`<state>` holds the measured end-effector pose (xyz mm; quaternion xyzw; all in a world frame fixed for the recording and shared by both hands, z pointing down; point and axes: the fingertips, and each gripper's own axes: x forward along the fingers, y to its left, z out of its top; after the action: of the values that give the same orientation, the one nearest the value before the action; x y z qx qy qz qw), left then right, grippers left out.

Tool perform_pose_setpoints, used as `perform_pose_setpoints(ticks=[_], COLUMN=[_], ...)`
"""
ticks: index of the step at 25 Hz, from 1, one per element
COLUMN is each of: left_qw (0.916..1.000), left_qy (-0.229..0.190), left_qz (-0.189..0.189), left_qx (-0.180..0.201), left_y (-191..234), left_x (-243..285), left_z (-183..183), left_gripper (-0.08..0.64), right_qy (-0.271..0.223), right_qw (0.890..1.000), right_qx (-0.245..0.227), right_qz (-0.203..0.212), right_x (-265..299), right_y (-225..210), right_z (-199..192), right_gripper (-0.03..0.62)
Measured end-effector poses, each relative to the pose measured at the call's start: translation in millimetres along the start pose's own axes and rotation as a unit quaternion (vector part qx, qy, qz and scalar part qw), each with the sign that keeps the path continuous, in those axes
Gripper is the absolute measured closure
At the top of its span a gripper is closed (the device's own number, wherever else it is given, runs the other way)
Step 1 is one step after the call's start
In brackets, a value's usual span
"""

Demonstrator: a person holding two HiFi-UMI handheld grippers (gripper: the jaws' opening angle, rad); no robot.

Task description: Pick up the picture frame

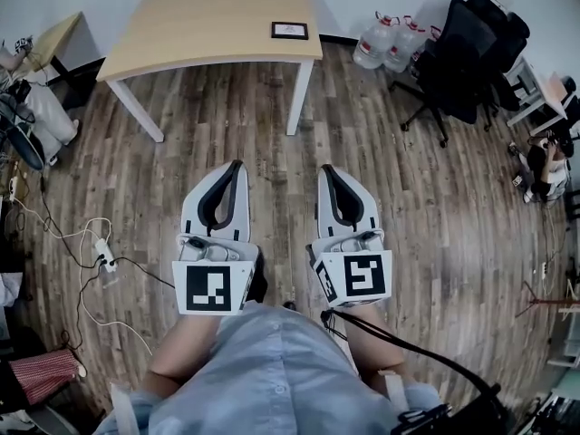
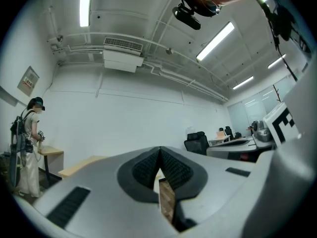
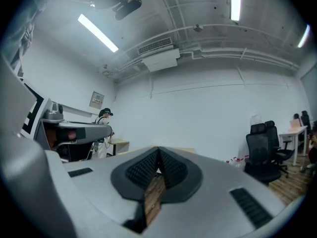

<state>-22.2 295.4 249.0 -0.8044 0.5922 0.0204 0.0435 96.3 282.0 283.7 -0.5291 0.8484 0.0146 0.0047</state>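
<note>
Picture frame (image 1: 290, 30) on table (image 1: 208, 16) — chairs (image 1: 464, 53) (black) nearby

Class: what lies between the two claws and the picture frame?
Head view: only bare wooden floor, then light tabletop, separates the left claw and right claw from the picture frame.

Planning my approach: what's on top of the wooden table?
Only a dark picture frame, lying flat by the near right corner of the table. Anything beneath it is hidden.
</note>
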Motion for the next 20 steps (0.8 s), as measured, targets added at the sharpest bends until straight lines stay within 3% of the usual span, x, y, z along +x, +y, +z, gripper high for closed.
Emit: perform_pose_setpoints(ticks=[13,18,20], left_qw=[0.9997,0.9987,0.9989], left_qy=[-0.024,-0.022,-0.015], left_qz=[-0.006,-0.014,-0.014], left_qx=[0.003,0.043,0.042], left_y=[92.4,106.4,108.1], left_x=[115.5,140.7,152.0], left_z=[3.9,-3.8,-10.4], left_gripper=[0.560,0.558,0.559], right_qy=[-0.022,-0.022,-0.019], right_qw=[0.999,0.999,0.999], right_qx=[-0.026,-0.016,-0.012], right_qz=[-0.024,-0.032,-0.033], right_x=[149.9,176.1,185.3], right_y=[-23.1,-36.7,-45.1], right_z=[21.8,16.2,9.9], right_gripper=[0.591,0.591,0.591])
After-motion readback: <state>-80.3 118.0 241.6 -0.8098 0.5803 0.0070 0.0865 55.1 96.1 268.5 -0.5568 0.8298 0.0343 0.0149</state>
